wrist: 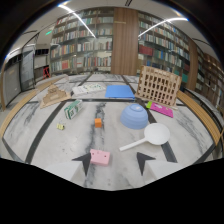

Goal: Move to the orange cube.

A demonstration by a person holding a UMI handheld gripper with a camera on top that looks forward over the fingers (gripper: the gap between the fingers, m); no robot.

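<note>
Hand-held gripper [114, 161] fingers stand apart above the marble counter [45, 145], with nothing clamped; a pink block [100, 158] lies on the counter just inside the left fingertip, not between both fingers under pressure. Bookshelves [82, 42] line the far wall. On the counter, a wooden rack [158, 85] stands far right, with a blue sheet [119, 91] to its left. A blue bowl [134, 116], inverted, sits right of centre, and a white ladle [150, 136] lies near it, closer to the fingers. The orange cube [98, 122] rests on the counter well beyond the fingers, left of the bowl, untouched.
</note>
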